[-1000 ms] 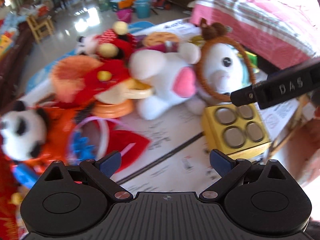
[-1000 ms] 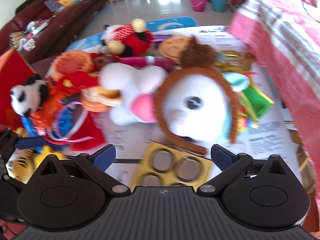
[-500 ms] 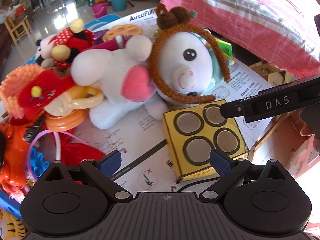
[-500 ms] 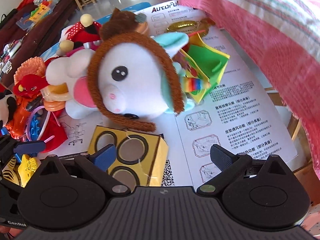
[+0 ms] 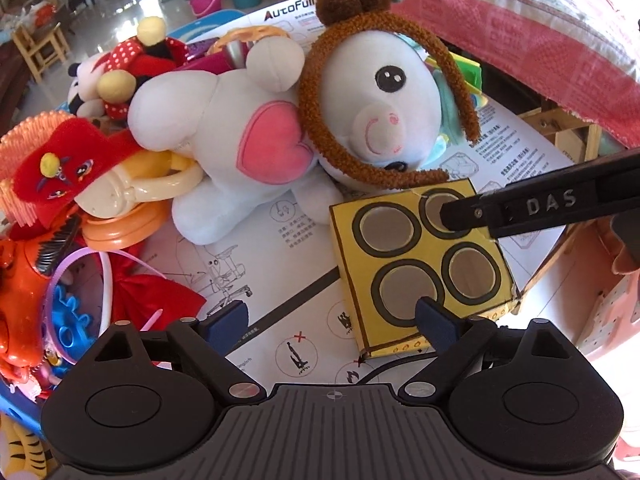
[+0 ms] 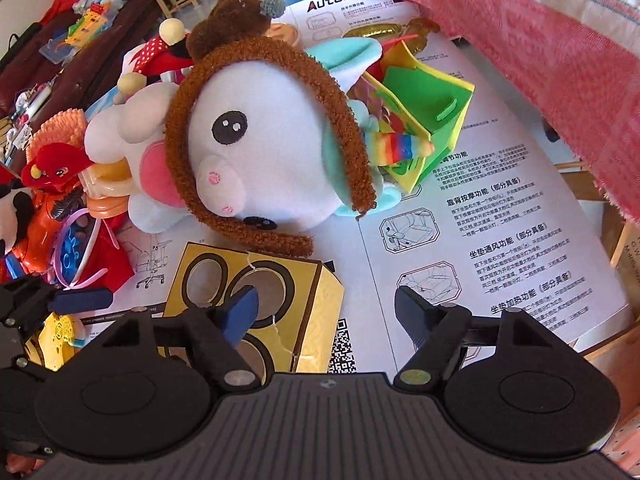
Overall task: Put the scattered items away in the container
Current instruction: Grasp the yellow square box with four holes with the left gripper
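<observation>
**Tight around the box**

From your right gripper point(image 6: 324, 304), bare printed sheet point(image 6: 500, 240) lies open at one o'clock. The yellow box point(image 6: 316, 292) blocks eleven, the white plush point(image 6: 272, 148) crowds twelve, and the pink cloth point(image 6: 560, 60) overhangs two.
</observation>
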